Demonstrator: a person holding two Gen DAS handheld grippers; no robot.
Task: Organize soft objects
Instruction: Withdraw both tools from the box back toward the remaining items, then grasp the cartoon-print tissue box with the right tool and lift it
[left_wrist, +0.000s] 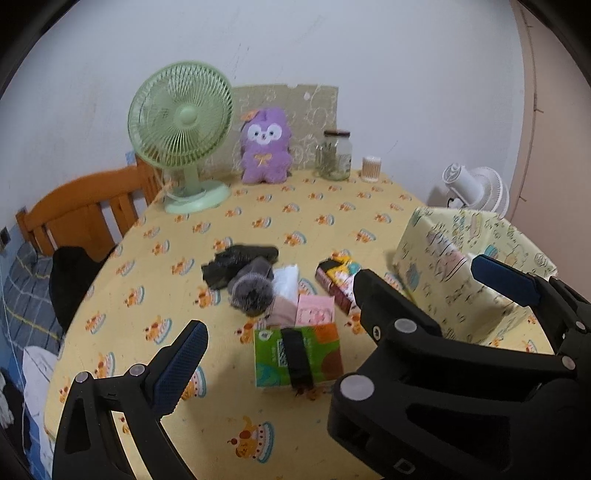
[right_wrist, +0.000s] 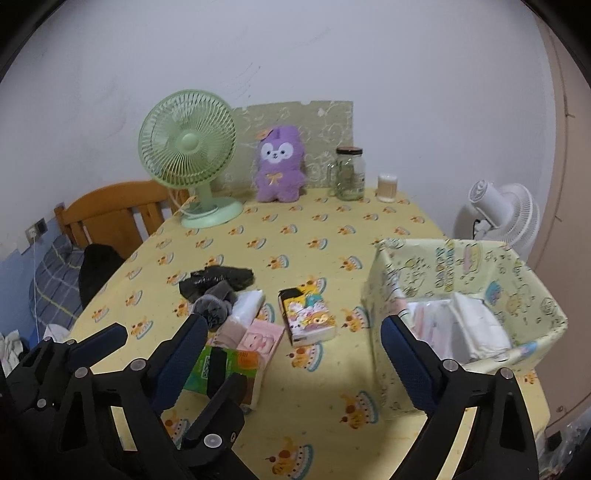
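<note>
A pile of soft things lies mid-table: a green tissue pack (left_wrist: 297, 356) (right_wrist: 225, 371), a pink pack (left_wrist: 315, 309) (right_wrist: 260, 339), a white pack (left_wrist: 285, 279) (right_wrist: 248, 304), a grey sock ball (left_wrist: 251, 288) (right_wrist: 214, 308), black cloth (left_wrist: 236, 260) (right_wrist: 216, 278) and a cartoon-print pack (left_wrist: 338, 278) (right_wrist: 308, 317). A patterned fabric bin (left_wrist: 469, 258) (right_wrist: 458, 266) at right holds white packs (right_wrist: 476, 328). My left gripper (left_wrist: 280, 336) is open above the green pack. My right gripper (right_wrist: 295, 350) is open and empty between pile and bin.
At the table's back stand a green fan (left_wrist: 183, 133) (right_wrist: 190, 147), a purple plush (left_wrist: 264, 146) (right_wrist: 280, 164), a glass jar (left_wrist: 334, 155) (right_wrist: 349, 173) and a swab tub (left_wrist: 371, 169). A wooden chair (left_wrist: 85, 210) is at left, a white fan (right_wrist: 506, 212) at right.
</note>
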